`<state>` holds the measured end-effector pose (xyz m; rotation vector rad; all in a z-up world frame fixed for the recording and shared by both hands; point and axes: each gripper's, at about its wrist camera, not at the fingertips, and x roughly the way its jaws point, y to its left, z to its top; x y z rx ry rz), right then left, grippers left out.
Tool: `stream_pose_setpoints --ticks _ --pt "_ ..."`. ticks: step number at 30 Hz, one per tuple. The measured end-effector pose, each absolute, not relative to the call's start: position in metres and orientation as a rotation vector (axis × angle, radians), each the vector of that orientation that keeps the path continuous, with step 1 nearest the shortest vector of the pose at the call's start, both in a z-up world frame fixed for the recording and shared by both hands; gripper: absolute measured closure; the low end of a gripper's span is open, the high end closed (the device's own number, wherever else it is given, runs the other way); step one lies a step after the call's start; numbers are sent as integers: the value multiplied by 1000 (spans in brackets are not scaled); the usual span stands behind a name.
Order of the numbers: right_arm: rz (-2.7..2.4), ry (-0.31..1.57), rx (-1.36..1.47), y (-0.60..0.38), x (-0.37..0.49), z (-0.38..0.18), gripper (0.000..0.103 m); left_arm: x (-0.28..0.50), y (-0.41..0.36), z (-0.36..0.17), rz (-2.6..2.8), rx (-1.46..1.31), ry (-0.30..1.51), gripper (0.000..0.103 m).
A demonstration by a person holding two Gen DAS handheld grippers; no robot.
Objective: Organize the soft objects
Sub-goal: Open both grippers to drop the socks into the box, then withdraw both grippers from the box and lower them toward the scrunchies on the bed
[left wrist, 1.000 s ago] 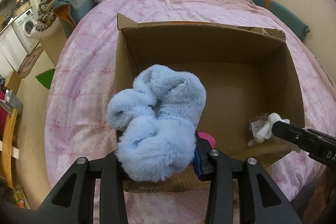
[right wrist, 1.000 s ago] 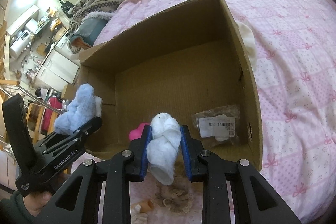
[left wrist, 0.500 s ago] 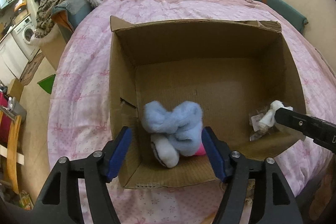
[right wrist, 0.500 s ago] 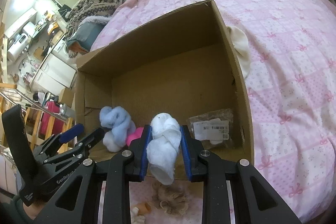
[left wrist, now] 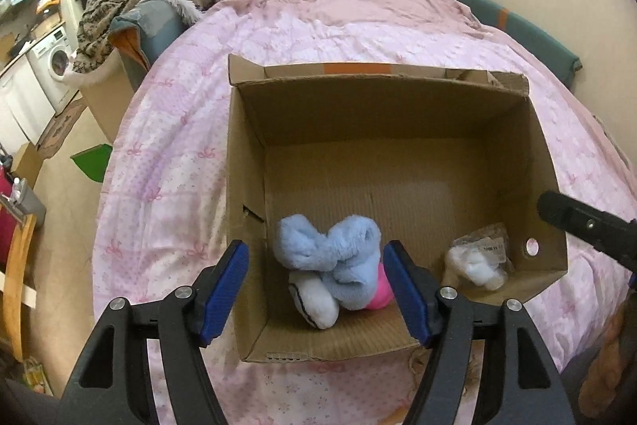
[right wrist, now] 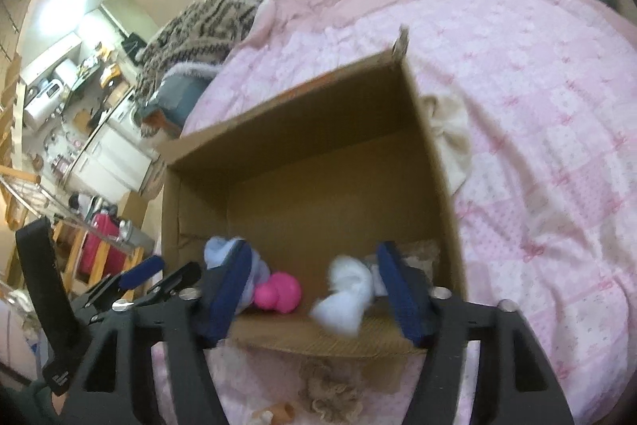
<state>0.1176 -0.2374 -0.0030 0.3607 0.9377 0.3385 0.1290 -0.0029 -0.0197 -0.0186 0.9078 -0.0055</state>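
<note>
Lying in the cardboard box (left wrist: 398, 130), the fluffy blue bundle (left wrist: 334, 257) looked light and squashy, best pinched mid-bulk; left claw (left wrist: 316, 289) released, right claw (right wrist: 314, 289) opening, white roll (right wrist: 346, 293) falling free

Both cameras ride on the handheld grippers and look forward and steeply down along their own fingers into the same open cardboard box (left wrist: 247, 186) on the pink bed (left wrist: 358, 26). The left wrist view faces the box squarely from its near edge, close above it. The right wrist view looks from the near right corner, angled leftward, blurred. Both share the box interior, the bed beyond and the patterned blanket (right wrist: 199, 26); each catches the other gripper at its edge.
</note>
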Motion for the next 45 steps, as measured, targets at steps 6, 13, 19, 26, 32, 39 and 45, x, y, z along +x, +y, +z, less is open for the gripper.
stream_pose_setpoints --ticks 6,13,19,26,32,39,45 --pt "310 873 321 -238 113 11 28 128 2 -16 10 -54 910 34" --pt "304 879 300 -234 108 11 7 122 9 -10 6 -110 910 17" --pt "336 887 306 -234 106 12 4 111 10 2 10 -83 879 16" --pt "326 909 305 -237 96 14 4 97 17 5 20 -117 908 16" --pt "363 946 299 -236 84 18 4 80 17 7 26 -99 938 16" --pt "418 1029 344 -230 54 7 4 56 22 0 -3 -94 1026 16" --pt "433 1101 336 -220 37 -6 4 43 25 -4 16 -122 1033 16"
